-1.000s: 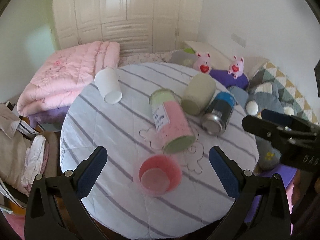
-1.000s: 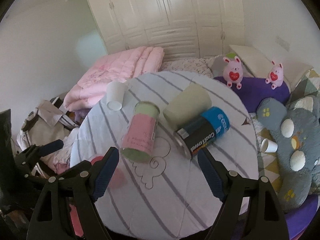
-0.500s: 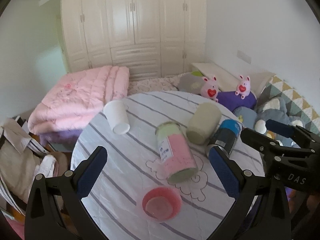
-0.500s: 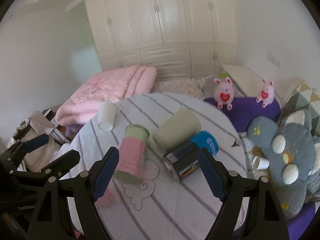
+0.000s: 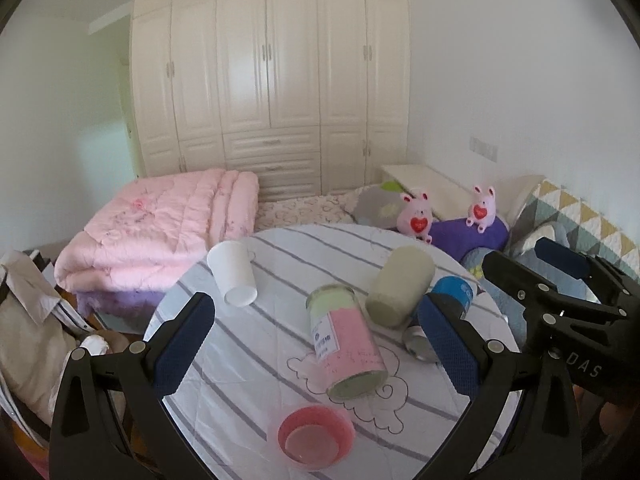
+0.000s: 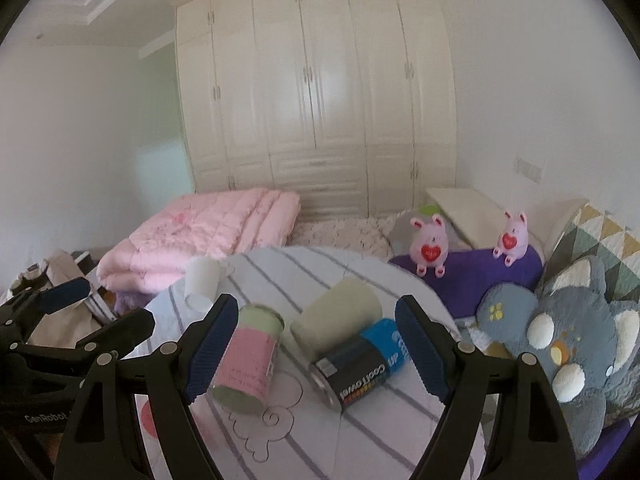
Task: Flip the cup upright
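A round table [image 5: 248, 364] with a striped white cloth holds several cups. A pink cup [image 5: 316, 442] stands upright near the front edge. A white paper cup [image 5: 234, 274] lies on its side at the far left; it also shows in the right wrist view [image 6: 202, 284]. A pink-and-green can [image 5: 346, 352] [image 6: 250, 364], a pale green cup [image 5: 400, 286] [image 6: 336, 320] and a blue-and-black can [image 5: 452, 296] [image 6: 360, 364] lie on their sides. My left gripper [image 5: 316, 348] is open and empty above the table. My right gripper [image 6: 316, 348] is open and empty, back from the cans.
A folded pink quilt [image 5: 160, 232] lies on the bed behind the table. Two pink plush toys [image 5: 418, 218] sit on a purple cushion [image 5: 472, 234] at the right. A grey plush [image 6: 568, 344] lies right of the table. Clothes [image 5: 24, 320] are piled at the left.
Both grippers have pulled back and tilted up, so the table sits lower in both views and more of the wardrobe shows. Both stay open. The cups have not moved.
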Action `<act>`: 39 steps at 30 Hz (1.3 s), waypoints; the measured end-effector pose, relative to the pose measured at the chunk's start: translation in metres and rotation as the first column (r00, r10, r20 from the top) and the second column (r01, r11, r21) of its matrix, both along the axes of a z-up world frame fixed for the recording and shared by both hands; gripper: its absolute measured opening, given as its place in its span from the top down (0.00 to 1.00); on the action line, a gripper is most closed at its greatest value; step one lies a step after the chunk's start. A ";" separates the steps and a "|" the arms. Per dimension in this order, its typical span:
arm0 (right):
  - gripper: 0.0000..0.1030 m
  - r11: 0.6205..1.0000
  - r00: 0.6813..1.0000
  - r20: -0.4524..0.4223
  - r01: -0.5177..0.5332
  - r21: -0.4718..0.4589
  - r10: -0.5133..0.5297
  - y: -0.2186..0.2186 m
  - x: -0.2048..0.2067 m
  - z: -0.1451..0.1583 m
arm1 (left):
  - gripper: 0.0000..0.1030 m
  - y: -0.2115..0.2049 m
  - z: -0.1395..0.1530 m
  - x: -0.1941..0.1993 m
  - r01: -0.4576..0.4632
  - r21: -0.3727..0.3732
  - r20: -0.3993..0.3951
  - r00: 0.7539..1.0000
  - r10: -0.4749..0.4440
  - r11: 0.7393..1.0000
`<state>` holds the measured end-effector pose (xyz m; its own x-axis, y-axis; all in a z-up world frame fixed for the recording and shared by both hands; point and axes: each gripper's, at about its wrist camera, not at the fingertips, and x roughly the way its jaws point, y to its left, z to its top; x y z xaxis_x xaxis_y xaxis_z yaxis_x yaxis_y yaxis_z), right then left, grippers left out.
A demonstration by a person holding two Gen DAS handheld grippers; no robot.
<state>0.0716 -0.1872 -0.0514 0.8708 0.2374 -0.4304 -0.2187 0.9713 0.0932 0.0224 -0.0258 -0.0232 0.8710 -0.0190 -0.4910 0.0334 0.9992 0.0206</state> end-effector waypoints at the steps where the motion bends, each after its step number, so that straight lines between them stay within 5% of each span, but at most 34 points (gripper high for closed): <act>1: 0.20 1.000 1.000 0.010 0.005 -0.004 -0.005 0.000 -0.001 0.000 | 0.00 0.000 0.000 0.000 -0.002 0.004 -0.001 1.000 0.002 1.000; 16: 0.20 0.995 0.997 0.067 0.048 -0.083 -0.042 0.010 -0.011 0.003 | 0.00 0.000 -0.005 -0.002 0.055 -0.030 0.000 0.998 -0.055 0.998; 25: 0.20 0.990 0.997 -0.031 0.068 -0.126 -0.072 0.005 -0.011 0.002 | 0.00 -0.009 -0.008 -0.003 0.076 -0.029 -0.027 0.997 -0.076 0.997; 39: 0.20 0.989 0.997 -0.032 0.070 -0.132 -0.075 0.006 -0.011 0.001 | 0.00 -0.011 -0.006 -0.005 0.054 -0.009 -0.002 0.999 -0.054 0.999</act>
